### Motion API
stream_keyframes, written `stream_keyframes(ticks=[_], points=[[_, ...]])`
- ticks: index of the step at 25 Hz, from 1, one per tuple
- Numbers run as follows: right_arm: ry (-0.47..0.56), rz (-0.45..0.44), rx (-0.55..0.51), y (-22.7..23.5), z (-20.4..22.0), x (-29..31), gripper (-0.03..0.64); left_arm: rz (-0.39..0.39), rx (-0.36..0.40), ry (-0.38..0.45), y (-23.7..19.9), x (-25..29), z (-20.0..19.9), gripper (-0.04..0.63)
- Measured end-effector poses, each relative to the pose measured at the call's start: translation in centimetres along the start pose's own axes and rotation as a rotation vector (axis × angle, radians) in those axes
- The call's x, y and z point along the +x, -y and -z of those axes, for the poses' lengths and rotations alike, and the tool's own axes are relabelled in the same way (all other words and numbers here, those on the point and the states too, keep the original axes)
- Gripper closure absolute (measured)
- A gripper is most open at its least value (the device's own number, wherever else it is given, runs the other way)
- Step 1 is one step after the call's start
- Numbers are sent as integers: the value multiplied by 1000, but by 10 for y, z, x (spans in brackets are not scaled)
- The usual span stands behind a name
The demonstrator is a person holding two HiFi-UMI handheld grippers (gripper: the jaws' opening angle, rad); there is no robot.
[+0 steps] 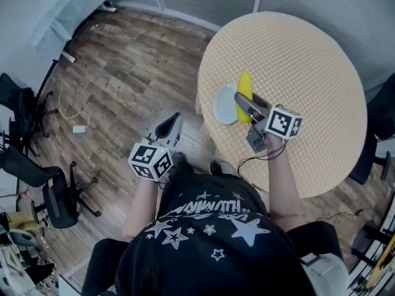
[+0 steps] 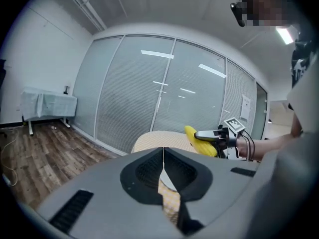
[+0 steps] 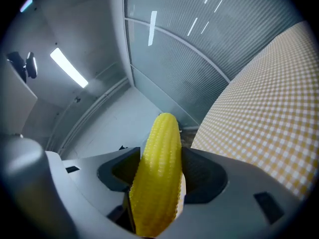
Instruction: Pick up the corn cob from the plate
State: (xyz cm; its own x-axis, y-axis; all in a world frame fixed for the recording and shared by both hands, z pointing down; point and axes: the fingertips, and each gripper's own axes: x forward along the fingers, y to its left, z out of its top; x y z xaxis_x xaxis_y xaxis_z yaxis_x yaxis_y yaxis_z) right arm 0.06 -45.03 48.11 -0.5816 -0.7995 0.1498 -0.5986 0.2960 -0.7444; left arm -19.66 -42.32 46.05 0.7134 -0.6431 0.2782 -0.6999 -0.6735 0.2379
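Note:
My right gripper [image 1: 242, 99] is shut on the yellow corn cob [image 1: 245, 89], which fills the middle of the right gripper view [image 3: 158, 176] and sticks out past the jaws. In the head view the cob is beside the small white plate [image 1: 223, 105] near the round table's left edge; the left gripper view shows the cob [image 2: 199, 139] lifted above the tabletop. My left gripper [image 1: 171, 124] is off the table, over the floor to the left, its jaws shut with nothing between them [image 2: 163, 159].
The round table [image 1: 308, 73] has a yellow checked top. Wooden floor [image 1: 123, 73] lies to the left, with black office chairs [image 1: 55, 196] and a cable at the far left. Glass partition walls [image 2: 149, 93] stand behind the table.

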Motion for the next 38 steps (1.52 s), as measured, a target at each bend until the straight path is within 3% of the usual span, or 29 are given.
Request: stream_keyframes(ticks=[4,7,14,22,32,38], points=[[-80,-24,-48,-4,15,7,356,-53,-25,18,5,-18,8,584],[-68,-66,-20,-16,20,10,356,-76,-36,33,2,-31,14,584],[-86,-98,-59,-45,32,0,356,-102,-74,67,12,-64,20,584],[-28,-61,-12,-69,68,-45,356,-119,-120,74,37,-122,55,584],[60,-121,-13,-120,89,-128,356,-78,-66,124,97,-179,56,584],[80,-103,-16,-128,95,-174,356,-26,-50,122,135,-187,66,584]])
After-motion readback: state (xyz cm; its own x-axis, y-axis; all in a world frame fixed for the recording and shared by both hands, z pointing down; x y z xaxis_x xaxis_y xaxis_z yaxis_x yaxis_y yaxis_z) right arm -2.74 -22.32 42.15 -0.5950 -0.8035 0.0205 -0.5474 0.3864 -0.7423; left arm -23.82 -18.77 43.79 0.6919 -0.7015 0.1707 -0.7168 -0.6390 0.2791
